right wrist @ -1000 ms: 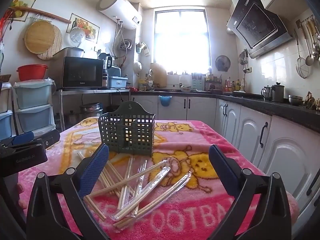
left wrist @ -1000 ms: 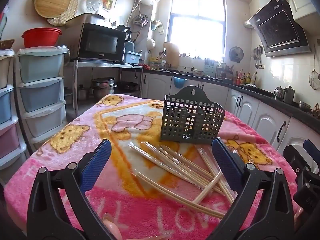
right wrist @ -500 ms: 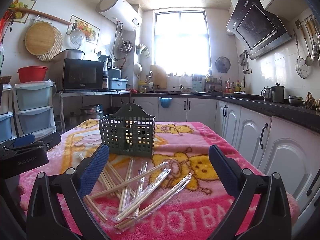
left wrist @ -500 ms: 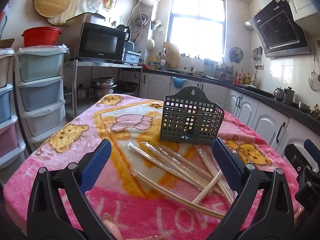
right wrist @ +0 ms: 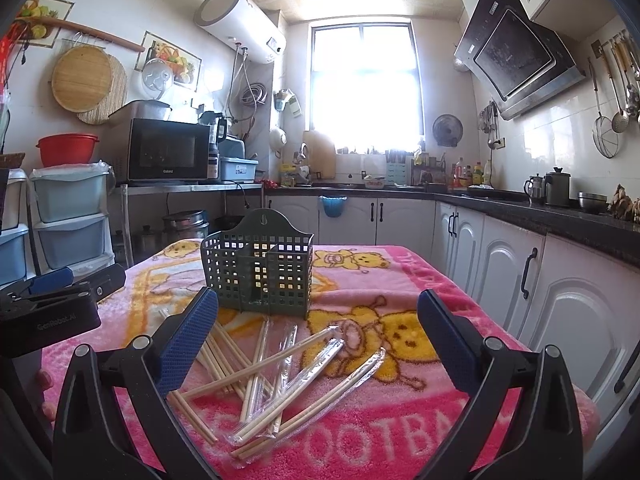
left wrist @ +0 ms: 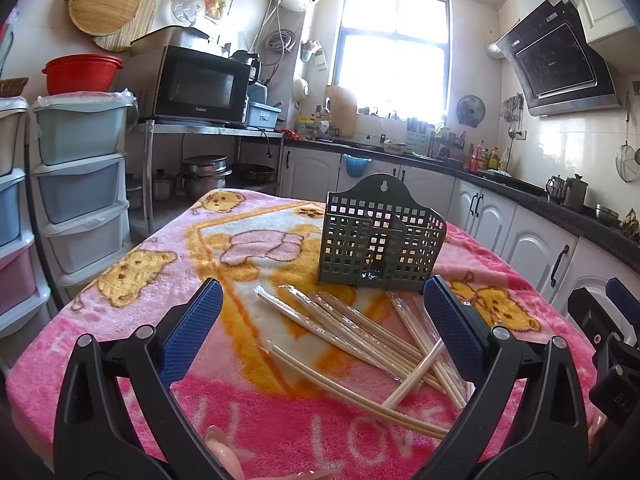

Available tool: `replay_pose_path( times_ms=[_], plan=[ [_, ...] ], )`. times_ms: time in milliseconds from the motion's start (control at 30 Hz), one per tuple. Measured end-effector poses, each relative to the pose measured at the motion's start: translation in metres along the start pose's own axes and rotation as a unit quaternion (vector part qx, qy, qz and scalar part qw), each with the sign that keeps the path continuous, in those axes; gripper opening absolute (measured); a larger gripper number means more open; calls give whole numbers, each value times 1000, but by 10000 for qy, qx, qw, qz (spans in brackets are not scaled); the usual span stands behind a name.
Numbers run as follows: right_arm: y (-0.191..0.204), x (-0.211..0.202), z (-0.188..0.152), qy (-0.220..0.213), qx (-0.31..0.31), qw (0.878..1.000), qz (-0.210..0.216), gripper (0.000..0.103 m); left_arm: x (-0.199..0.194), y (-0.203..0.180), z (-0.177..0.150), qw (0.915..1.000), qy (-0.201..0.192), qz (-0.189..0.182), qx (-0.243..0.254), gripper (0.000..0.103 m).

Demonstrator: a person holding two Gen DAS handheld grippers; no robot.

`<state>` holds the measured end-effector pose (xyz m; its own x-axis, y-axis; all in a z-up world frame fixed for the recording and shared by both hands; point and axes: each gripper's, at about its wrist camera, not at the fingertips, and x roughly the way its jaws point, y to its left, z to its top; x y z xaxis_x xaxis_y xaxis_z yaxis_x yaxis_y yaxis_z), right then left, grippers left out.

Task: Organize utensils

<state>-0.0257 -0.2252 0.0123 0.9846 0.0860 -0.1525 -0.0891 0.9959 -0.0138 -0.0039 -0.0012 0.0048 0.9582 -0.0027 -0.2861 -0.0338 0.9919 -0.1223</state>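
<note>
A dark green perforated utensil holder [left wrist: 380, 236] stands upright on the pink blanket-covered table [left wrist: 132, 312]; it also shows in the right wrist view [right wrist: 258, 266]. Several pairs of wooden chopsticks [left wrist: 356, 340], some in clear wrappers, lie scattered in front of it, and show in the right wrist view [right wrist: 280, 364] too. My left gripper [left wrist: 320, 332] is open and empty, held above the chopsticks. My right gripper [right wrist: 316, 336] is open and empty, also above the pile.
The right gripper's body [left wrist: 612, 344] shows at the left view's right edge; the left gripper's body [right wrist: 52, 300] shows at the right view's left edge. Plastic drawers [left wrist: 80, 184] stand left of the table, white cabinets [right wrist: 520, 272] to the right.
Nothing on the table has moved. Both grippers have stayed open, with only a slight shift of view.
</note>
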Motion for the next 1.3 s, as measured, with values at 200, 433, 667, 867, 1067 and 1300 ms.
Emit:
replay_pose_path(
  times_ms=[200,433,667,867,1067,1300],
  plan=[
    [1,-1,0,-21,-8,10000,21,97,0,0,0,10000,-1,-3,-10,93],
    [2,0,0,-17,-9,10000,30,97,0,-1,0,10000,3,-8,-8,93],
    [3,0,-1,-6,-31,10000,53,97,-2,-2,0,10000,33,8,-49,93],
    [4,4,-2,23,-109,9999,132,97,3,6,-3,9999,82,69,-109,93],
    [7,11,4,7,-251,9993,282,97,5,16,-1,9995,96,206,-214,93],
    [6,31,19,137,-252,9981,547,97,10,34,8,9983,121,440,-366,93]
  ],
)
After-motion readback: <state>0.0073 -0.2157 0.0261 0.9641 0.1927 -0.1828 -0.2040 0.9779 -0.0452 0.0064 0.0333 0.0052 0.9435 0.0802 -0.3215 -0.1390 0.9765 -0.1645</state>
